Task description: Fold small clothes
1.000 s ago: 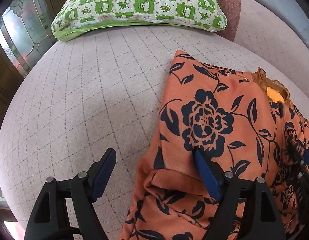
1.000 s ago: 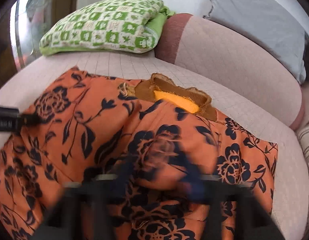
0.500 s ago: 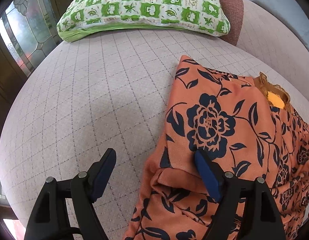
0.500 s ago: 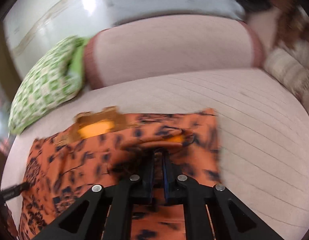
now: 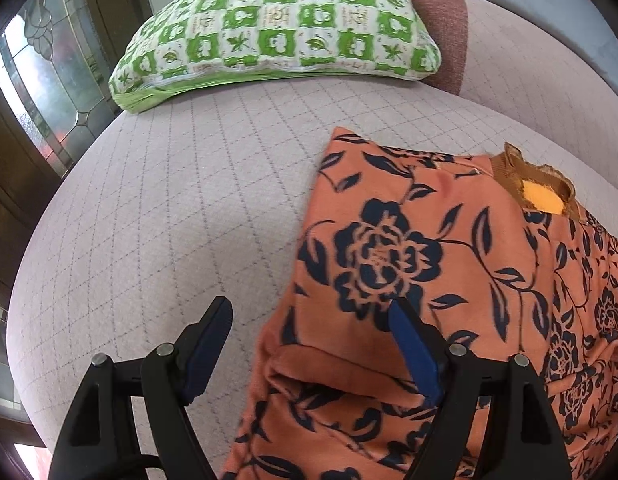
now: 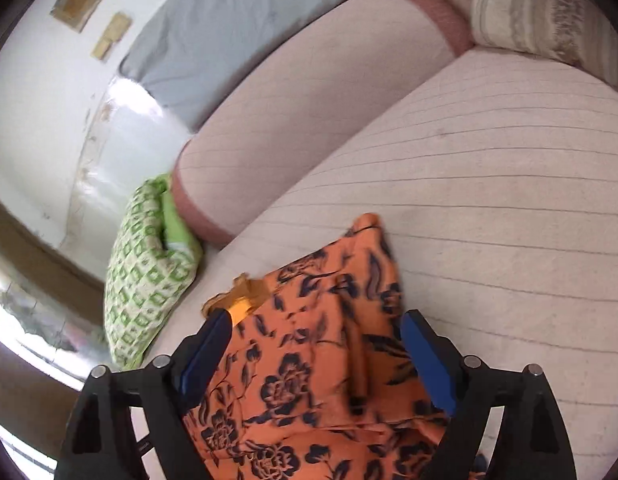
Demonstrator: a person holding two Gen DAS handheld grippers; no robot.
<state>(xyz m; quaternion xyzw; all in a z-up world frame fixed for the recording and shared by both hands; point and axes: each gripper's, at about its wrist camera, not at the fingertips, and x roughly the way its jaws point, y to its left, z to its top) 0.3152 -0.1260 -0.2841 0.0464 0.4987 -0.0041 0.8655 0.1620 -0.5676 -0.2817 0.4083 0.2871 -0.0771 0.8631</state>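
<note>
Pale quilted sofa seat (image 5: 181,216) carries everything, with a green checked pillow (image 5: 285,20) at its back corner. On it lies the orange floral garment (image 5: 429,248), collar toward the backrest, one side already folded inward, I think; the right wrist view is blurred. My left gripper (image 5: 309,344) is spread wide, straddling the garment's left edge and holding nothing. My right gripper (image 6: 315,356) is spread too, over the cloth. I judge the folding partly done; further folds remain.
</note>
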